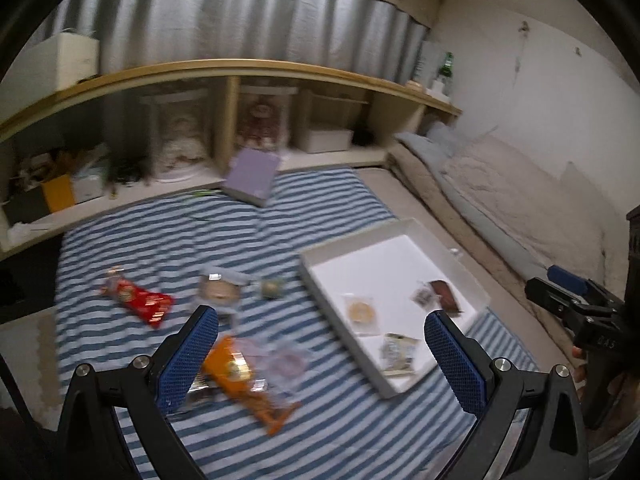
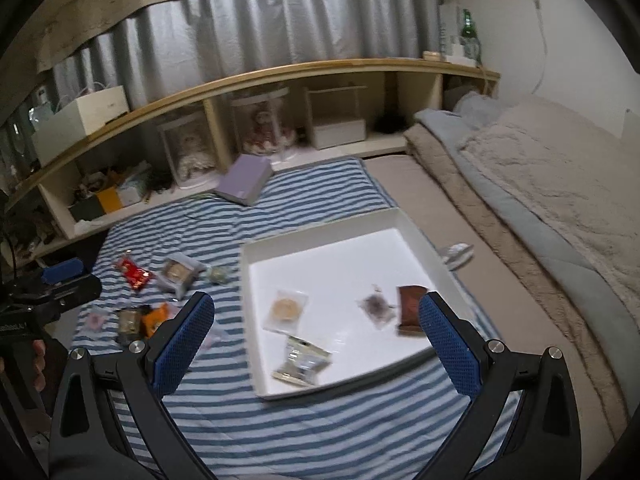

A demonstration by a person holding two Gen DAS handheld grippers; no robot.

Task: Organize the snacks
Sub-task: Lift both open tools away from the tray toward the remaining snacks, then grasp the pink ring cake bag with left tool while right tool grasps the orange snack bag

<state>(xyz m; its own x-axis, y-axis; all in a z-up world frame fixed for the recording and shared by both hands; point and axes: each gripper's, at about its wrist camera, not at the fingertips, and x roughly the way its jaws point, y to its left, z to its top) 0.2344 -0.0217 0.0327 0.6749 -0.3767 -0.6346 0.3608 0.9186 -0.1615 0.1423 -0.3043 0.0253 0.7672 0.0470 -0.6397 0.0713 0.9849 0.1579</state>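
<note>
- We note the left tool (image 1: 322, 342) with its blue pads spread wide apart and nothing between them; it hovers above the striped blanket (image 1: 208, 232).
- The right tool (image 2: 316, 326) is likewise spread apart and empty, hanging over the near edge of the white tray (image 2: 256, 248).
- In the tray we count four snacks: a round cookie in clear wrap (image 2: 286, 310), a dark crumbly piece in clear wrap (image 2: 376, 306), a brown wrapped bar (image 2: 410, 310) just beside it, and a silver-and-dark packet (image 2: 302, 362) near the front wall.
- Still loose on the blanket, left of the tray: a red packet (image 1: 138, 300), a clear-wrapped biscuit pack (image 1: 220, 292), a small greenish sweet (image 1: 272, 289), an orange packet (image 1: 240, 380) and a pale pink wrapped piece (image 1: 286, 362) (motion blur hides the labels).
- A lavender box (image 1: 252, 176) lies at the blanket's far edge, near the low wooden shelf (image 1: 240, 68).
- The right tool also shows at the right margin of the left wrist view.
</note>
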